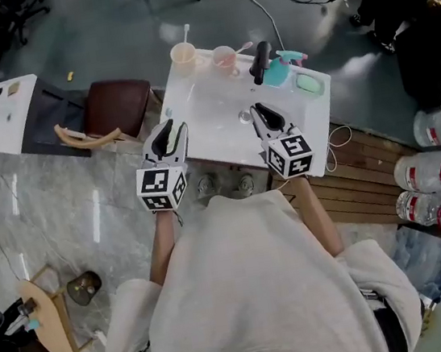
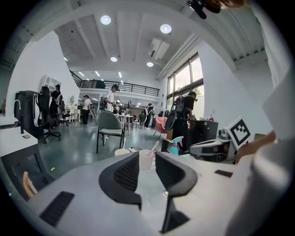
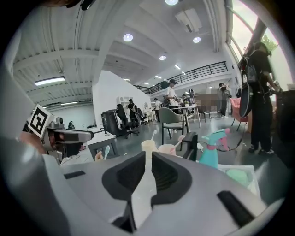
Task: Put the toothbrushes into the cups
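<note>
Two cups stand at the far edge of the white sink top (image 1: 224, 142). The cream cup (image 1: 183, 54) holds a white toothbrush (image 1: 186, 33), and the pink cup (image 1: 225, 59) holds a pink toothbrush (image 1: 243, 47). My left gripper (image 1: 170, 133) hovers over the near left edge, open and empty. In the left gripper view the left gripper (image 2: 146, 159) frames the pink cup (image 2: 145, 165). My right gripper (image 1: 265, 118) is over the near right part. In the right gripper view the right gripper (image 3: 148, 159) shows only a narrow gap with nothing in it, below the cream cup (image 3: 149, 146).
A black faucet (image 1: 260, 61), a teal spray bottle (image 1: 290, 64) and a green soap (image 1: 309, 83) sit at the back right of the top. The drain (image 1: 245, 116) lies between the grippers. A brown chair (image 1: 117, 104) stands to the left, and water bottles (image 1: 440, 173) lie on the floor to the right.
</note>
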